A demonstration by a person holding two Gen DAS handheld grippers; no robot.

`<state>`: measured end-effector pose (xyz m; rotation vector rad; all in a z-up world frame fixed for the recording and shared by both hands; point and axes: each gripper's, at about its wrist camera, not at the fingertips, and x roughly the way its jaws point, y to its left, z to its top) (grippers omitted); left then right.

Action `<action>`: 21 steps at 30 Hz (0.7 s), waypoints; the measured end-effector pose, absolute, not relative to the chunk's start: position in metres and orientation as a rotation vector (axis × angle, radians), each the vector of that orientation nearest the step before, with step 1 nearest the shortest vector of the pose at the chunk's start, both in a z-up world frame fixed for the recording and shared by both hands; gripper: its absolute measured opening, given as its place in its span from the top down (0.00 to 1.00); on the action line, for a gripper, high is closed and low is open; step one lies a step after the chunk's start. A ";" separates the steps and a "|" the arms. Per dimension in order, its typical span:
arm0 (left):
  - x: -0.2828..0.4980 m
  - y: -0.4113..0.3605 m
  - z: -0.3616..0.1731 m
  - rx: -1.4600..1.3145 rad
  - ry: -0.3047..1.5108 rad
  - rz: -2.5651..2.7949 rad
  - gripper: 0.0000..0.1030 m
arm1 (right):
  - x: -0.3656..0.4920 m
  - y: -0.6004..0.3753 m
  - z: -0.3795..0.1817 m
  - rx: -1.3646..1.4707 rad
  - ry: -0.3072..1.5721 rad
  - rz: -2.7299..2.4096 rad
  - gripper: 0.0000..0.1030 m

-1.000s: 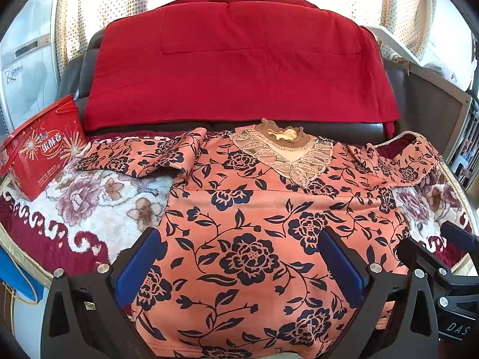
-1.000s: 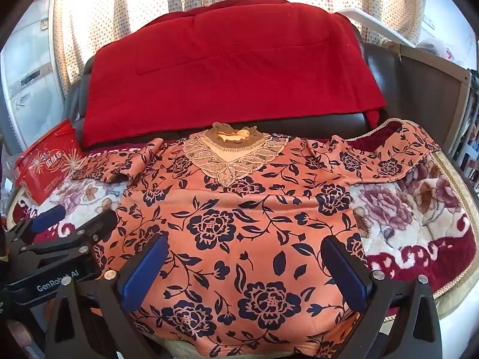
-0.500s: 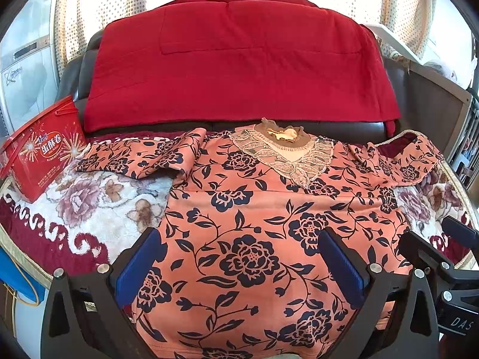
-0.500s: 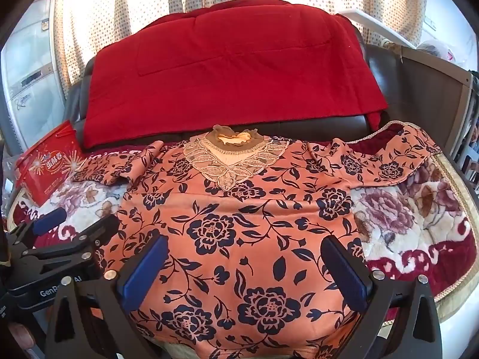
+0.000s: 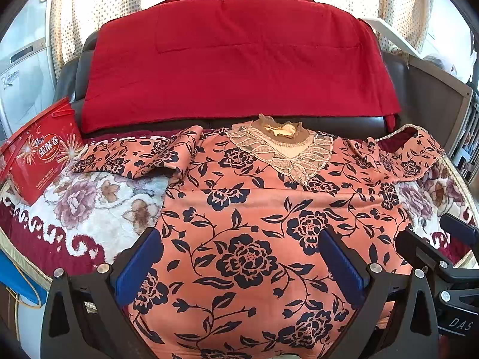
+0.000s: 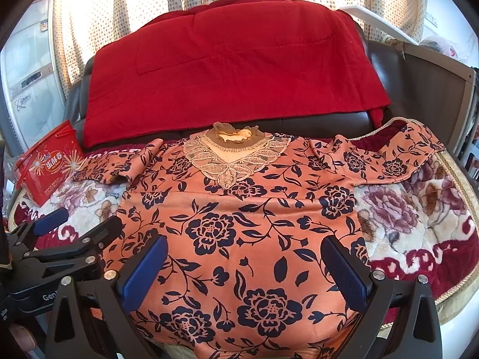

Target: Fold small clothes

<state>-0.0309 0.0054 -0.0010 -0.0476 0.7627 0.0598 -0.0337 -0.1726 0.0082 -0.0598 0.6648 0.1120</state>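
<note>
A salmon-pink top with dark navy flowers lies flat, front up, on a flowered blanket, its lace collar at the far side and both sleeves spread out. It also shows in the right wrist view. My left gripper is open and empty above the hem on the left part of the top. My right gripper is open and empty above the hem on the right part. Each gripper shows at the edge of the other's view, the right one and the left one.
A red blanket hangs over the dark sofa back behind the top. A red printed box stands at the far left on the flowered blanket. A dark panel bounds the right side. A white appliance stands far left.
Both grippers have drawn slightly nearer over the top's lower part; the view shifted a little. The top lies as before and both jaws stay open.
</note>
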 end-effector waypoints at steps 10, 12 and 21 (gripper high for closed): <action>-0.024 0.002 -0.010 -0.036 0.784 0.063 0.00 | -0.026 -0.178 0.001 -0.076 0.708 0.104 0.00; -0.022 0.002 -0.014 -0.032 0.793 0.062 0.00 | -0.024 -0.181 -0.002 -0.073 0.719 0.108 0.00; 0.006 0.029 -0.069 -0.051 0.920 0.129 0.00 | -0.007 -0.247 -0.025 0.123 0.776 0.193 0.00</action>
